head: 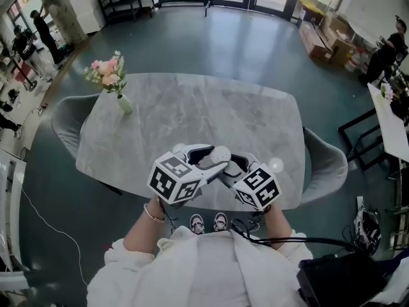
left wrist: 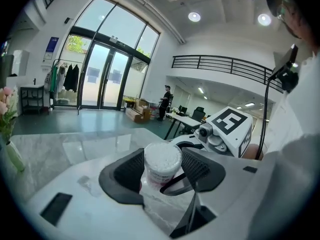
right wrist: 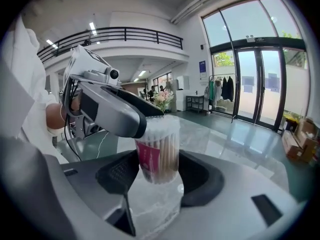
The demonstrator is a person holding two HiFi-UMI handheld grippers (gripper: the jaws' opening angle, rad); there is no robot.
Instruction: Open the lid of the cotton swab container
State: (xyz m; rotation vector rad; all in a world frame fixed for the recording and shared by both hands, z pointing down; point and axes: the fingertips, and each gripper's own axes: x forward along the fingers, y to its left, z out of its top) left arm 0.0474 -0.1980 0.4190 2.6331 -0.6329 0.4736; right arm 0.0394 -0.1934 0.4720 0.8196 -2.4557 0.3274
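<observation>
**Two sets of jaws on one cotton swab container point(head: 220, 153)**

Far left on the marble table point(head: 211, 107) stands a vase of pink flowers point(head: 110, 77). At the table's near edge, the left gripper point(head: 203, 157) has its jaws closed on the container's white top end. Just right of it, the right gripper point(head: 231, 165) clamps the clear, pink-labelled body.

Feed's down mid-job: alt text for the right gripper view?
The right claw grips a clear cotton swab container with a pink label, held above the grey table; the left claw clamps its top end.
</observation>
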